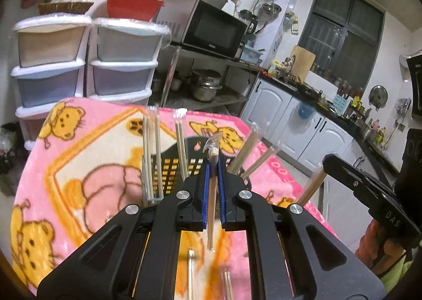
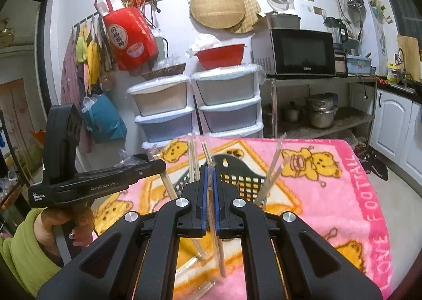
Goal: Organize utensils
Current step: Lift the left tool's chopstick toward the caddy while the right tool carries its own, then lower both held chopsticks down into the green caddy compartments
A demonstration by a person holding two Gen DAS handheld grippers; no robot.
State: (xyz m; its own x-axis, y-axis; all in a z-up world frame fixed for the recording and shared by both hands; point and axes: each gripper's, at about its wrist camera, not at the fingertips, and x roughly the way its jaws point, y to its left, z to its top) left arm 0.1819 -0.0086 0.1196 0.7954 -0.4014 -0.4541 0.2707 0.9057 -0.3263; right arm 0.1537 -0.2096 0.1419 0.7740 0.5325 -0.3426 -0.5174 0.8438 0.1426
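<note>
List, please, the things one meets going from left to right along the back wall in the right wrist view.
Red bag → wicker basket → red bowl → microwave → blender → wooden cutting board.

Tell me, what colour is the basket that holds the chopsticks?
The basket is black, a plastic grid; it shows best in the right wrist view.

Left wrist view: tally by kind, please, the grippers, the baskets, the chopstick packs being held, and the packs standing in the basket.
Grippers: 2, left gripper and right gripper
Basket: 1
Held chopstick packs: 2
Standing chopstick packs: 4
Total: 9
</note>
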